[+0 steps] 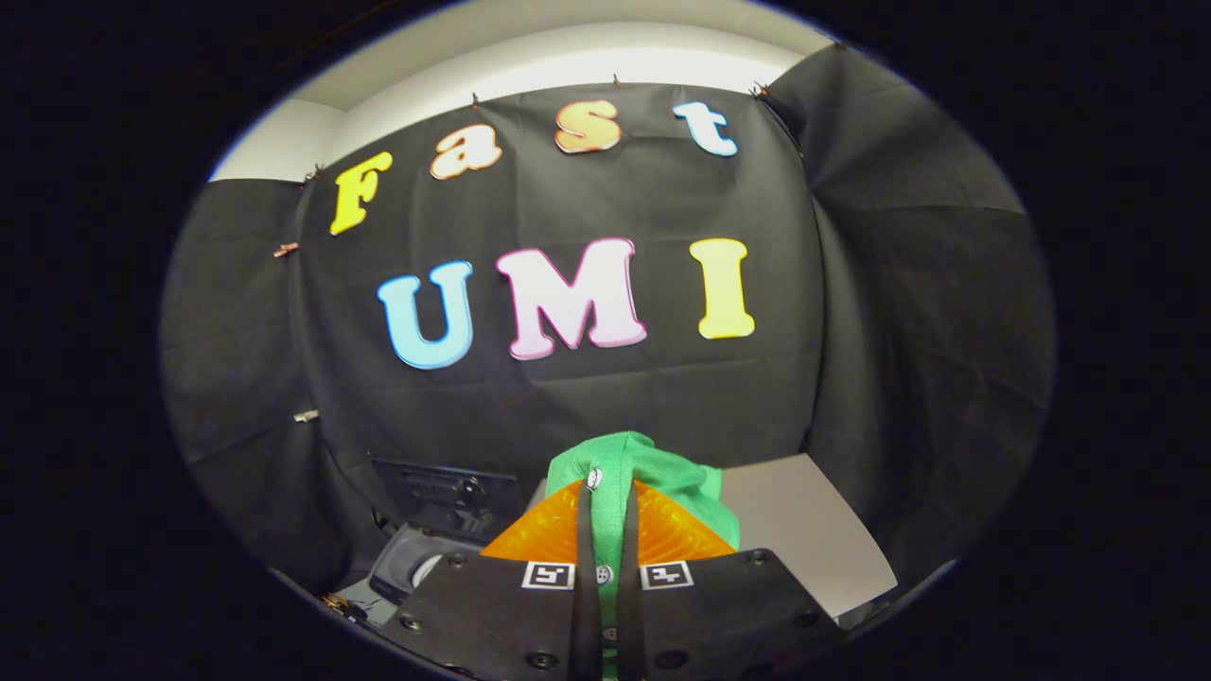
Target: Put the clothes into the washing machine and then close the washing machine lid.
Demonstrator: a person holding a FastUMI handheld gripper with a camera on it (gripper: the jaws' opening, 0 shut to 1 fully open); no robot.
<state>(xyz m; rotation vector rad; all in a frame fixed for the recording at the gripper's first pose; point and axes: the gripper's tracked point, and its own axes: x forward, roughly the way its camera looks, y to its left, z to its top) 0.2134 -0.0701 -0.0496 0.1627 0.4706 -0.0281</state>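
Against black cloth, gripper (606,511) pinches green garment (653,468) between its fingers.

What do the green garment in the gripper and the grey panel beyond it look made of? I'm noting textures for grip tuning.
The green garment, pinched between the gripper fingers, looks like soft matte woven fabric: it folds, and has small buttons. The grey panel looks like smooth, rigid plastic or painted metal, flat with an even sheen.
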